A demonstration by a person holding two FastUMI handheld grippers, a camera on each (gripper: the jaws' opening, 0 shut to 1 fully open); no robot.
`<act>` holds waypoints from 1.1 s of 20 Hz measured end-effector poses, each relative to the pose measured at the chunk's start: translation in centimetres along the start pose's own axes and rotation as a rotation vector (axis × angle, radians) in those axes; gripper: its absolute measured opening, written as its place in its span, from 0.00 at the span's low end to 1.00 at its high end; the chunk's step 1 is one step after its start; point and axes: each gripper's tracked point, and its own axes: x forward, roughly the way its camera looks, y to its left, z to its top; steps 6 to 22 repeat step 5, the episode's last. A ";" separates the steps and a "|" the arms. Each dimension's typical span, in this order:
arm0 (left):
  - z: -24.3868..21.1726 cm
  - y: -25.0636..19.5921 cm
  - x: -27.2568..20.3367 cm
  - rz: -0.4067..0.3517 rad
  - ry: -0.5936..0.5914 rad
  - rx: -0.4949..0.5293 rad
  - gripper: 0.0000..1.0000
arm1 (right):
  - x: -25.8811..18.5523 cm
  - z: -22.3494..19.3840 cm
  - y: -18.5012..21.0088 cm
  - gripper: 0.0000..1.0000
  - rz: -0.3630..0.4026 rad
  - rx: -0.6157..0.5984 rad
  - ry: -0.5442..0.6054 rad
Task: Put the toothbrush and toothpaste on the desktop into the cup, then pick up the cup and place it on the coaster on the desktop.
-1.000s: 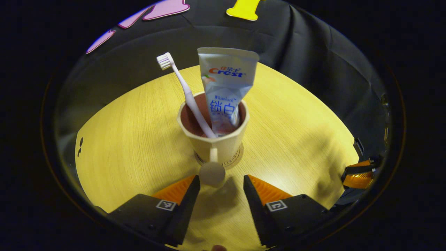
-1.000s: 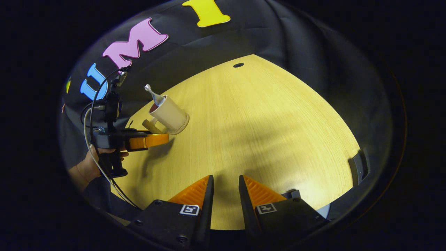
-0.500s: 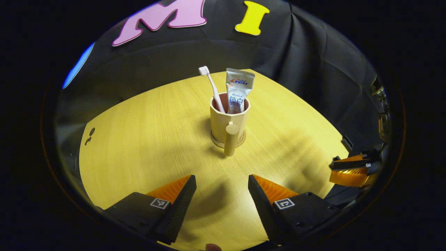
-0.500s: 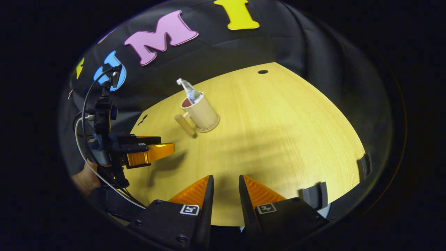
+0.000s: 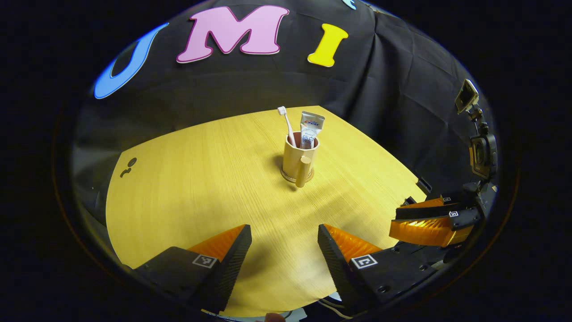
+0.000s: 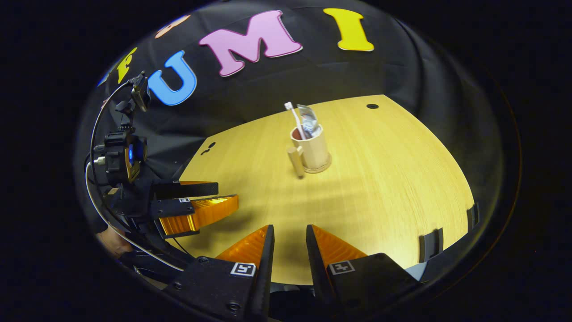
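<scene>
place: recording booth | evidence: black cloth wall (image 5: 393,89); bare wooden desktop (image 5: 201,188)

cup (image 5: 298,156) upright on coaster (image 5: 297,175) | toothbrush (image 5: 286,125), toothpaste (image 5: 309,129) standing inside

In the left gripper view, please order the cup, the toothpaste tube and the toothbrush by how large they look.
1. cup: largest, widest body.
2. toothpaste tube: the part above the rim looks smaller.
3. toothbrush: thinnest, though it rises about as high as the tube.
Both stand partly hidden inside the cup, so their full sizes are unsure.
</scene>
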 end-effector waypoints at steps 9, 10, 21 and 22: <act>0.4 1.4 -2.8 -0.010 -0.047 -0.046 0.92 | 0.4 1.0 4.8 0.44 0.044 -0.042 -0.013; 0.4 1.4 -2.8 -0.010 -0.047 -0.046 0.92 | 0.4 1.0 4.8 0.44 0.044 -0.042 -0.013; 0.4 1.4 -2.8 -0.010 -0.047 -0.046 0.92 | 0.4 1.0 4.8 0.44 0.044 -0.042 -0.013; 0.4 1.4 -2.8 -0.010 -0.047 -0.046 0.92 | 0.4 1.0 4.8 0.44 0.044 -0.042 -0.013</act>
